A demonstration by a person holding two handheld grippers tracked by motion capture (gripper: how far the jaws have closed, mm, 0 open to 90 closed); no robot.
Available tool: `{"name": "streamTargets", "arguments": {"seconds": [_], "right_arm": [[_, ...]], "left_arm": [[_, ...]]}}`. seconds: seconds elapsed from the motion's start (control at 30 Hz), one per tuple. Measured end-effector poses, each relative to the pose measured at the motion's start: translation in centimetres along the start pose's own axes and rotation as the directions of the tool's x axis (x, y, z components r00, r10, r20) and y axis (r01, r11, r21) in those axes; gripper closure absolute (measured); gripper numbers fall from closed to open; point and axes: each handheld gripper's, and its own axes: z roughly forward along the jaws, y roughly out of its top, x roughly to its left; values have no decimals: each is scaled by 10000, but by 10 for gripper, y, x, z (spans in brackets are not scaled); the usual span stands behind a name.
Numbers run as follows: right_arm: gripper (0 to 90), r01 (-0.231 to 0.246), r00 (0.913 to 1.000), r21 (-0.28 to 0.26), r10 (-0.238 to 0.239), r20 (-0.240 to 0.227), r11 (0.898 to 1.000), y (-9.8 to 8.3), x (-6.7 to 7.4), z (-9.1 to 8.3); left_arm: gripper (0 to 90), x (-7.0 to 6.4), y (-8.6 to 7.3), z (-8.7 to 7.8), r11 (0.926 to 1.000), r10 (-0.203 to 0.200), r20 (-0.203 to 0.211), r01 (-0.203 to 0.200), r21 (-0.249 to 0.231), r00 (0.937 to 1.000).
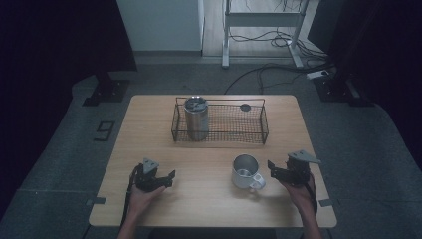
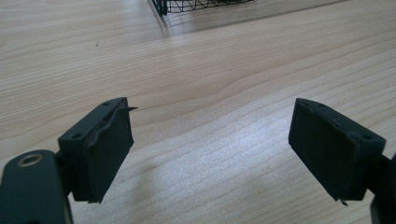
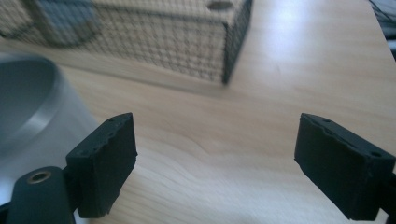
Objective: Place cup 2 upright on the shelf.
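Observation:
In the high view a metal mug [image 1: 245, 172] with a white handle stands on the wooden table [image 1: 199, 204], right of centre near the front. My right gripper [image 1: 272, 168] hovers just right of it, jaws pointing left toward the handle. The right gripper view shows this gripper [image 3: 215, 158] open and empty, with the mug's rim [image 3: 32, 107] close at the left. My left gripper [image 1: 169, 178] rests at the front left, well apart from the mug. Its jaws [image 2: 210, 149] stand open over bare wood.
A black wire basket [image 1: 234, 132] sits at the back middle of the table. It holds an upright steel tumbler [image 1: 196, 118] at its left end and a small dark round thing [image 1: 245, 107] at its right. The basket's near corner [image 3: 231, 46] lies ahead of my right gripper.

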Motion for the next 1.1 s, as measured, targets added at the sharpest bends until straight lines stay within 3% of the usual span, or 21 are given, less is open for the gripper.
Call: {"name": "streamTargets", "arguments": {"seconds": [0.17,0.2,0.5,0.73,1.1], "right_arm": [[129,125,9995,-344,-135,-288,9993,10,10,-8],[129,39,9985,-555,-70,-545,9985,12,15,-10],[127,428,9914,-740,-516,-1205,9963,17,32,-12],[93,629,9842,-558,-712,-1620,9965,17,47,-9],[1,873,9806,-3,-860,-1764,9962,15,62,-1]], "left_arm": [[138,0,-1,-1,10000,-17,-21,17,33,10000],[138,0,-1,-1,10000,-9,-46,9,73,10000],[138,1,1,-6,9999,-129,48,129,-58,9999],[138,-1,4,-8,9998,-111,142,113,-152,9998],[138,0,3,-9,9998,-171,248,175,-135,9995]]}}
